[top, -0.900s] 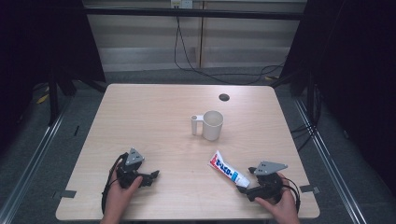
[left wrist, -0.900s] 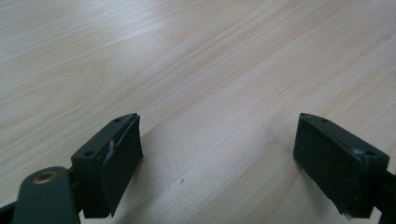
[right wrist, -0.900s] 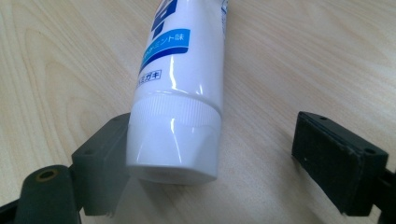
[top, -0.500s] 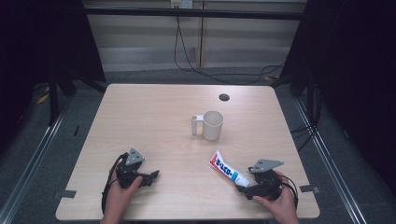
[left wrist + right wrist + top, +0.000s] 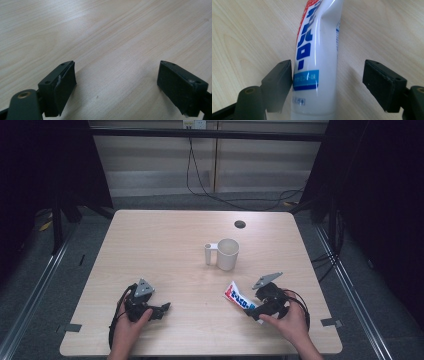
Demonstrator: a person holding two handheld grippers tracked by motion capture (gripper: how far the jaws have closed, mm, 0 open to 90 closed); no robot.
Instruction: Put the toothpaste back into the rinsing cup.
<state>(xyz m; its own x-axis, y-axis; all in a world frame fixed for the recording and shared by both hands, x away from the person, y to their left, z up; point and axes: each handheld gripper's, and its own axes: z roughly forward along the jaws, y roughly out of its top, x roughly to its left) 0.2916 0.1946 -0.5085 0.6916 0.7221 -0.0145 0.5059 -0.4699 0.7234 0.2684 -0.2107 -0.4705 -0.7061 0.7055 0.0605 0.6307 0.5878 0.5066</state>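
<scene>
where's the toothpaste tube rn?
High view: toothpaste tube lies near the table's front right, just below the mug, between the right gripper's open jaws.

Toothpaste tube point(image 5: 317, 50): cut off top and bottom by frame edge in right gripper view; cap end unseen. In high view, near end hidden under right gripper point(image 5: 256, 311). Small print on tube too fine to read. Dark round spot point(image 5: 240, 224) beyond mug point(image 5: 227, 254): too small to identify.
</scene>
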